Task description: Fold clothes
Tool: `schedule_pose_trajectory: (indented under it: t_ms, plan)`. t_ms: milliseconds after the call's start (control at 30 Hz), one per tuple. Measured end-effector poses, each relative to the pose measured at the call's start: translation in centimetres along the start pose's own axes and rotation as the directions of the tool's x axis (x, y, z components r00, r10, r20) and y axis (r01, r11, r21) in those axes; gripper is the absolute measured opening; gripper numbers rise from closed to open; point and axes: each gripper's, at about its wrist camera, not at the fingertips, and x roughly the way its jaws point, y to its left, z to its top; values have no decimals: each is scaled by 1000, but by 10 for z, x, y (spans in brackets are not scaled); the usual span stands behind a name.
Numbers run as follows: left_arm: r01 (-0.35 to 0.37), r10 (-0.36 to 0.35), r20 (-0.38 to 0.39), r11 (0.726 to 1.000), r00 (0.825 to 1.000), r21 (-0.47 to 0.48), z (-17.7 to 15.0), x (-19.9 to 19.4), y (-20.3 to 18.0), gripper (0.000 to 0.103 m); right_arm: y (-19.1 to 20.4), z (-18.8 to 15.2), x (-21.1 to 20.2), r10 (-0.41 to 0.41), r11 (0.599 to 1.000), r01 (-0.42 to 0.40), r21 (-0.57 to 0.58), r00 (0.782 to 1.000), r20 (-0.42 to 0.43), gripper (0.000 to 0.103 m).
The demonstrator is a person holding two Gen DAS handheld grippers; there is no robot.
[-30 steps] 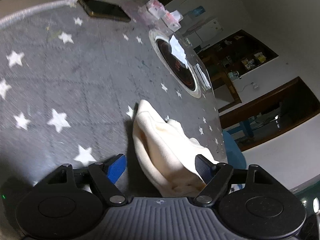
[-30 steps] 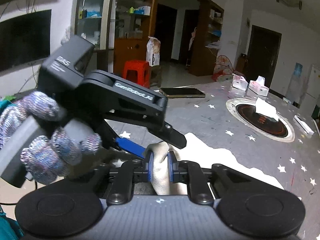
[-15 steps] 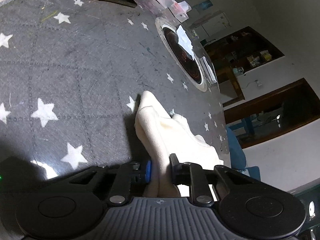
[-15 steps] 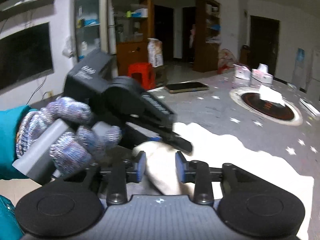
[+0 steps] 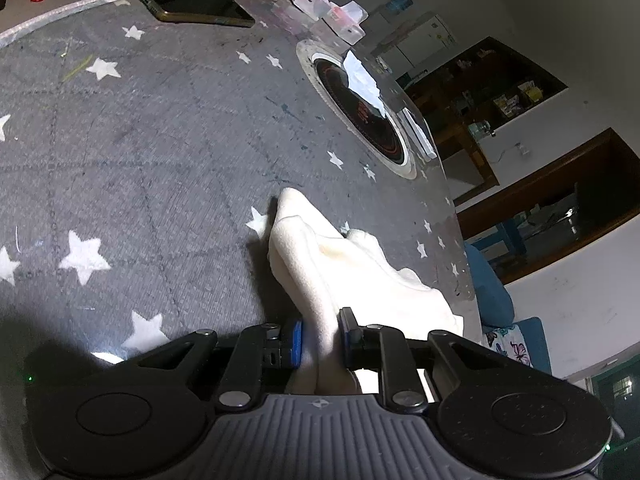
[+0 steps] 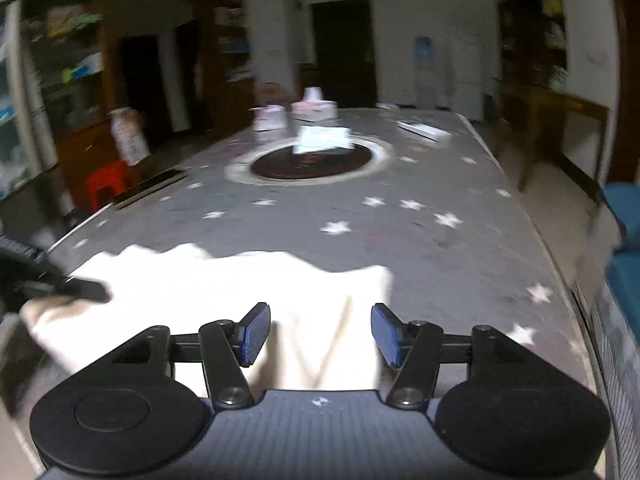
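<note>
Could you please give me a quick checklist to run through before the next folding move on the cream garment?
1. Left gripper pinches the cream garment: ok, cloth sits between its closed fingers.
2. Right gripper ready to regrasp: ok, open over the cloth, holding nothing.
3. Garment lies flat: not ok, it is bunched with wavy edges.
4. Phone clear of the cloth: ok, far across the table.
5. Round burner and the paper on it clear of the cloth: ok.
6. Right view sharp enough to aim: not ok, blurred.
</note>
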Motion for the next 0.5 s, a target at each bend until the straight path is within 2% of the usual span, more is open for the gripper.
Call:
schedule_pose_trajectory:
  t_ms: [133, 233, 267, 333, 500]
  plan:
    - [-7, 7, 0, 1000, 1000, 16, 2, 2, -2, 20, -19, -4, 18, 31, 993, -26, 115, 999, -40, 57]
    - [-14, 14, 1, 999, 1000, 31, 3, 4, -4, 20, -20, -6, 23, 39, 991, -33, 127, 999, -38, 54]
    - [-16, 16, 1, 999, 1000, 36, 4, 4, -4, 20, -21, -4, 24, 47, 990, -41, 133, 998, -38, 43]
    - [-20, 20, 2, 999, 1000, 46, 5, 5, -5, 20, -20, -2, 28, 63, 987, -57, 148, 997, -39, 32]
    - [-31, 31, 5, 996, 1000, 87, 7, 7, -9, 20, -16, 1, 31, 58, 987, -51, 150, 997, -42, 13]
